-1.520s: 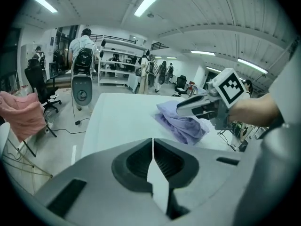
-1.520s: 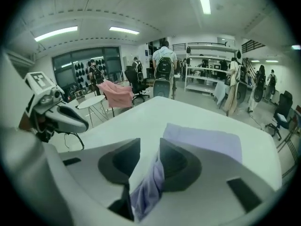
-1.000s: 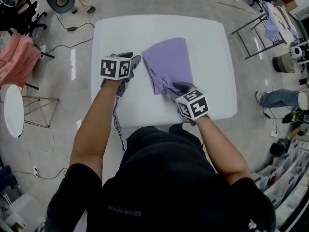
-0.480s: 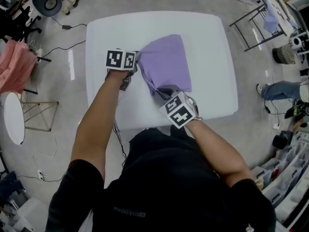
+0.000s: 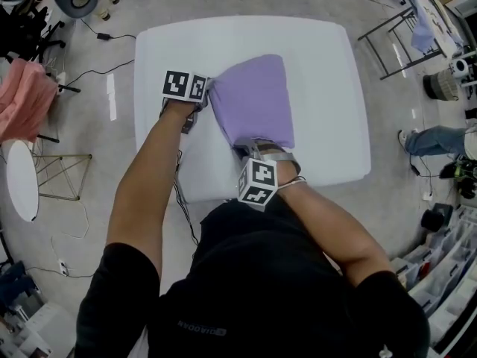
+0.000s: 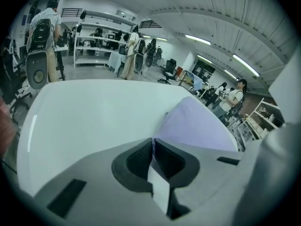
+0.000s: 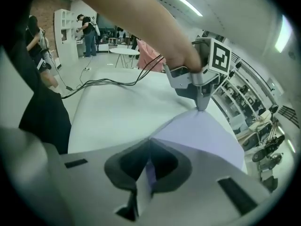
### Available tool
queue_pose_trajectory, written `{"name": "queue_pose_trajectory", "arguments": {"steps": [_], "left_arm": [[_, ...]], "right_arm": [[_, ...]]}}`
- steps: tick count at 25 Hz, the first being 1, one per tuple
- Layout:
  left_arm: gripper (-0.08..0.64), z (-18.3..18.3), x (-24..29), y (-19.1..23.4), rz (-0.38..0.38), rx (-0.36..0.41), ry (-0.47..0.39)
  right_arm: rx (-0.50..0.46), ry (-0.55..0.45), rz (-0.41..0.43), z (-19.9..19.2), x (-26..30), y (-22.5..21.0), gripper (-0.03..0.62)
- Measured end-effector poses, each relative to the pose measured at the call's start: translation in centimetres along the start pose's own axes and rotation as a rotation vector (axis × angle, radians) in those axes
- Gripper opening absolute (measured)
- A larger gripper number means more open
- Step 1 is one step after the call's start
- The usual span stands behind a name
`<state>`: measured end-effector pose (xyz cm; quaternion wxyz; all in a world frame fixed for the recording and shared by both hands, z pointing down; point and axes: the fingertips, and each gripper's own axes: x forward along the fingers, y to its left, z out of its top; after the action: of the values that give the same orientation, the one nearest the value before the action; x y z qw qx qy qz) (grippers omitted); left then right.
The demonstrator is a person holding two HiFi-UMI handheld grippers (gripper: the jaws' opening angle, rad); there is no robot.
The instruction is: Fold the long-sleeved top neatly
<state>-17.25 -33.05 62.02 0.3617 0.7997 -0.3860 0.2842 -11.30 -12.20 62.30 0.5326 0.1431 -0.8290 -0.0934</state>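
Note:
The purple long-sleeved top (image 5: pixel 253 99) lies folded into a narrow shape on the white table (image 5: pixel 328 73). My left gripper (image 5: pixel 207 89) is at its far left corner, and its jaws have just been closing. They are now shut on the cloth's edge (image 6: pixel 197 124), which the right gripper view shows pinched at the left gripper (image 7: pixel 202 108). My right gripper (image 5: pixel 250 149) is at the top's near end. Its jaws have also just been closing, and purple fabric (image 7: pixel 202 135) runs in between them, so it is shut on the top.
A pink garment (image 5: pixel 26 99) hangs over a chair on the left, beside a small round white table (image 5: pixel 21 181). Cables (image 5: pixel 97 32) trail on the floor. A metal rack (image 5: pixel 402 39) and a person's legs (image 5: pixel 432 140) are to the right. People and shelving stand behind.
Both grippers have come down onto the top and closed from wide open. The left moved right to the cloth's edge; the right rolled and shifted left to the near end.

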Motion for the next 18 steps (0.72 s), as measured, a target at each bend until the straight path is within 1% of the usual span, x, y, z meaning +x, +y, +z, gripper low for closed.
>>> {"name": "queue_pose_trajectory", "arguments": {"steps": [2,4,6,7,8,10,12,14,16,18], "left_arm": [[0.020,-0.1,0.4,0.2,0.020,0.001,0.007],[0.022,-0.2,0.6,-0.1,0.040,0.022,0.017],[0.059,-0.3,0.0,-0.4,0.049,0.053,0.015],[0.094,-0.2,-0.6,-0.4,0.049,0.059,0.002],[0.106,0.0,-1.3,-0.2,0.050,0.051,-0.021],[0.110,0.8,-3.1,0.8,0.067,0.001,-0.095],[0.110,1.5,-5.3,1.7,0.099,-0.056,-0.177],[0.109,1.4,-6.9,1.1,0.096,-0.092,-0.224],[0.109,0.1,-7.6,-1.0,0.060,-0.088,-0.225],[0.109,-1.8,-7.9,-3.5,0.033,-0.042,-0.201]], "right_arm": [[0.019,0.001,0.014,0.1,0.6,0.1,0.018],[0.072,-0.006,0.036,0.0,0.4,0.0,0.040],[0.139,-0.037,0.052,0.0,-1.0,-0.4,0.072],[0.171,-0.060,0.058,0.1,-1.9,-0.6,0.094],[0.200,-0.087,0.063,0.3,-2.9,-0.9,0.107],[0.271,-0.144,0.081,0.5,-4.7,-1.7,0.107],[0.379,-0.211,0.109,0.4,-5.9,-2.6,0.095],[0.521,-0.263,0.108,-0.7,-6.6,-3.8,0.078],[0.642,-0.271,0.072,-2.8,-6.9,-5.1,0.067],[0.730,-0.262,0.027,-5.0,-7.3,-6.2,0.053]]}}
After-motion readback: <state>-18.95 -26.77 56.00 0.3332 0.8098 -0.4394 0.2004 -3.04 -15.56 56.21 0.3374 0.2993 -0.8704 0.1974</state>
